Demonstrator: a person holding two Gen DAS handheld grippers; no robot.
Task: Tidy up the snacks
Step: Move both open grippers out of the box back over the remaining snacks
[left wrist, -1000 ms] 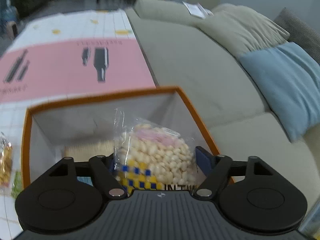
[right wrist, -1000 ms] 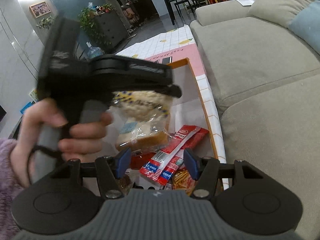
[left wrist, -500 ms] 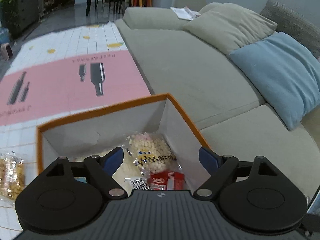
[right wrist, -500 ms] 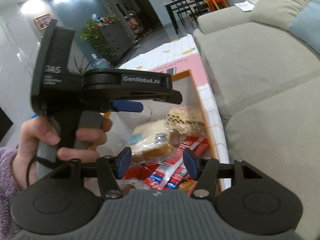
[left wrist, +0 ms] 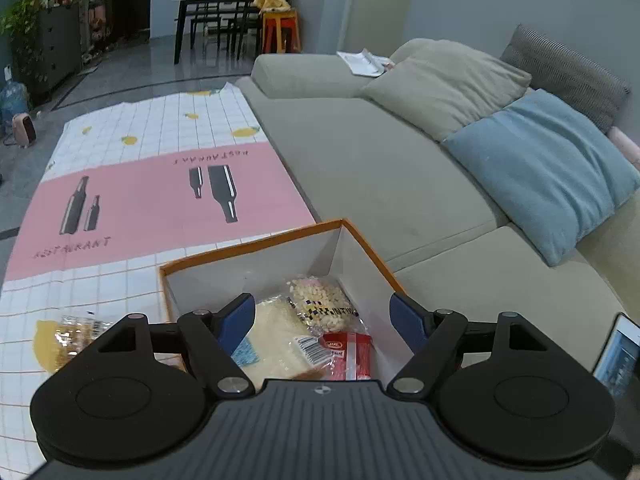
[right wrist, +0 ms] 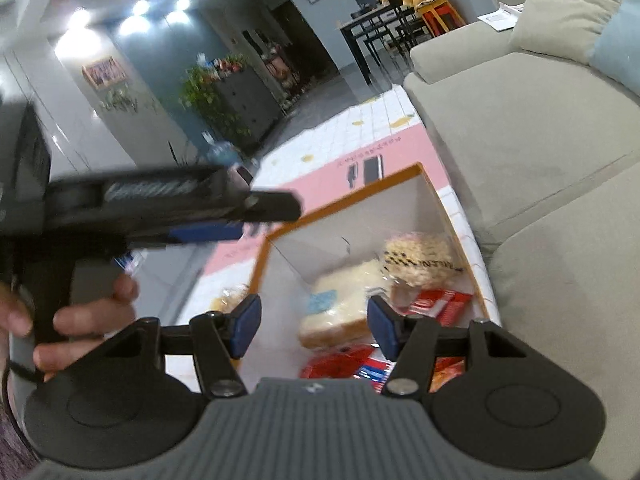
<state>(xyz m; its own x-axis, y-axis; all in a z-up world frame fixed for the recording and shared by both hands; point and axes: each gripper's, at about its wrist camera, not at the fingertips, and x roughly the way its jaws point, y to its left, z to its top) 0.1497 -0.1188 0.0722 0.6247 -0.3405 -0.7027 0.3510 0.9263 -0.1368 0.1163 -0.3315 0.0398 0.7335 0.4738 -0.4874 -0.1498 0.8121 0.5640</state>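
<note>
Left tool (left wrist: pixel 322 316): we record it empty, jaws wide and just narrowing, above the orange-rimmed box (left wrist: pixel 248 246). Right tool (right wrist: pixel 314 324): part open, empty. Popcorn bag (left wrist: pixel 322 300): inside the box, against its far right wall, beside bread (left wrist: pixel 276 332) and red packet (left wrist: pixel 346 350). Next, we judge: fetch the snack bag (left wrist: pixel 72 330) left of the box, clearing the rim. Sofa (left wrist: pixel 380 168) crowds the right; the mat (left wrist: pixel 160 200) lies open.

A living room in dim evening light

A beige sofa (left wrist: pixel 380 168) with a blue cushion (left wrist: pixel 548 168) fills the right of the frame; a pink-and-white checked mat (left wrist: pixel 152 200) covers the grey floor at left, a dark dining table (left wrist: pixel 216 4) at upper centre, ceiling spotlights (right wrist: pixel 132 16) aglow.
</note>
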